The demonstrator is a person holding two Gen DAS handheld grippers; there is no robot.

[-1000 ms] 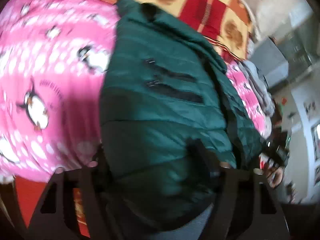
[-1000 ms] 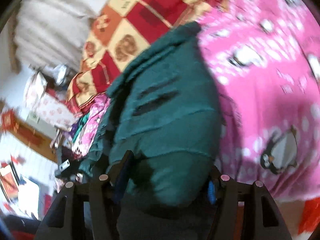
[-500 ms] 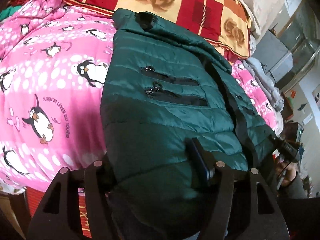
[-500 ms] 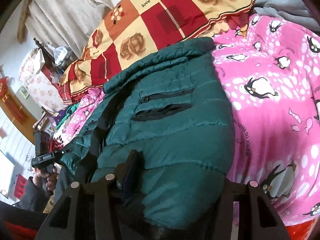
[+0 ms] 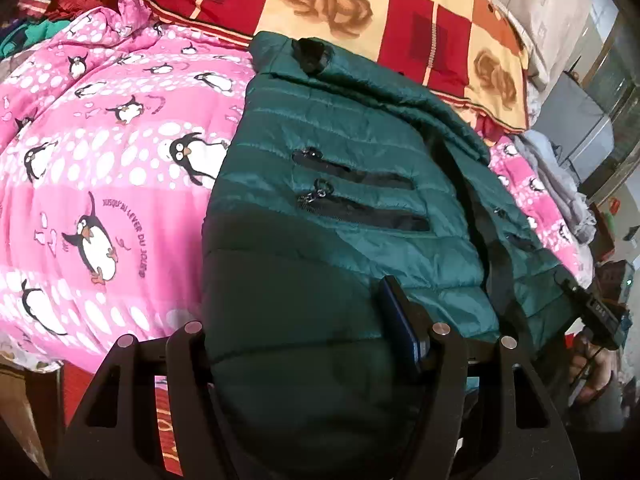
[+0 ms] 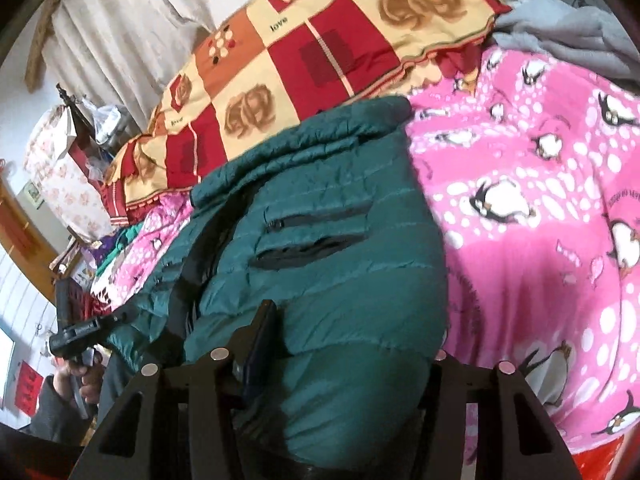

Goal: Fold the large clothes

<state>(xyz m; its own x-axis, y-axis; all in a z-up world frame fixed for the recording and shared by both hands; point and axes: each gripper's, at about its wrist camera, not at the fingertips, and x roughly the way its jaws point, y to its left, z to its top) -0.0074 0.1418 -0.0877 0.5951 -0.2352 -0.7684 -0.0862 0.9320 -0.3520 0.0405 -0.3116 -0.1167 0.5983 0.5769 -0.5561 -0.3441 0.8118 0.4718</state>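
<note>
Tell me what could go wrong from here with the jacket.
1. Each gripper, left and right, pinches a thick, slick bunch of the jacket; it may slip out.
2. A zipper pocket gapes open and could catch on a finger.
3. Pulling may drag the pink blanket along.

Both wrists close over jacket (image 5: 344,216)

Glossy quilted jacket (image 5: 360,184), fleecy blanket (image 5: 100,168)
</note>
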